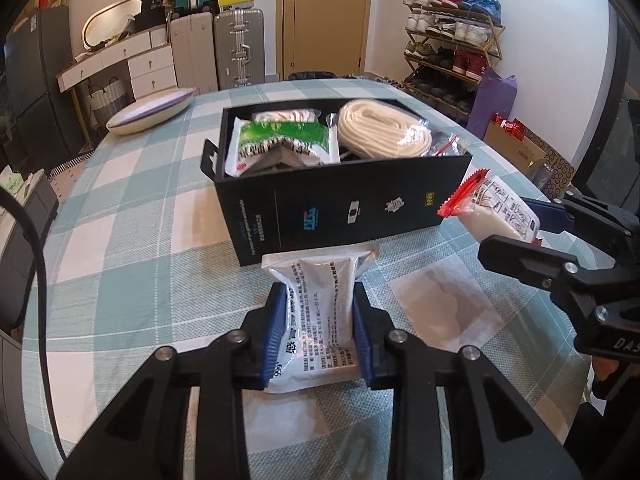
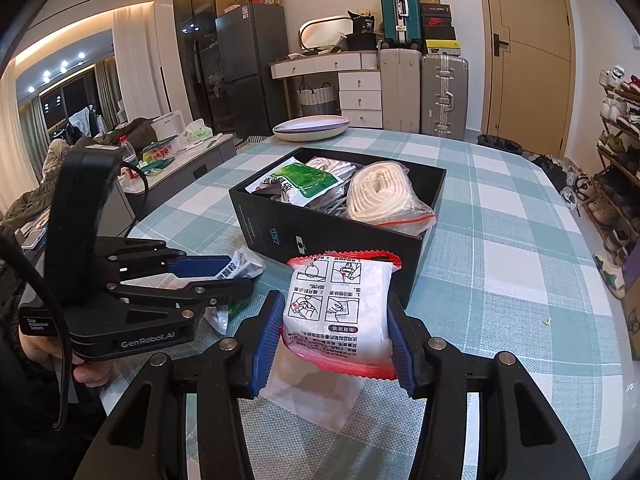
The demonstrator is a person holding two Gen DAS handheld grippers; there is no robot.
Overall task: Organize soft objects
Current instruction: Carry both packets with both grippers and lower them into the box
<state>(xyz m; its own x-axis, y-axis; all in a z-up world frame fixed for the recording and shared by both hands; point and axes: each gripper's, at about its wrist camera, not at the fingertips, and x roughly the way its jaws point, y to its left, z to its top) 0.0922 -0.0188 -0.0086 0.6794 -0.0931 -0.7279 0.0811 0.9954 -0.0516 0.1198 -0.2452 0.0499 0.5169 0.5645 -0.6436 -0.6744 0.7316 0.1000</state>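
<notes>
A black box [image 1: 360, 204] stands on the checked tablecloth and also shows in the right wrist view [image 2: 320, 236]. It holds a coil of white rope [image 1: 380, 132], a green-and-white packet [image 1: 280, 144] and other soft items. My left gripper [image 1: 320, 320] is shut on a silver-white printed pouch [image 1: 320, 304], just in front of the box. My right gripper [image 2: 336, 320] is shut on a white packet with red edges [image 2: 340, 304], held above the table near the box's right front corner; it also shows in the left wrist view [image 1: 500, 208].
A white and purple oval dish [image 1: 148, 110] lies on the table's far left. Suitcases [image 1: 240, 48], a white dresser and a door stand behind the table. A shoe rack [image 1: 452, 48] and cardboard boxes stand to the right.
</notes>
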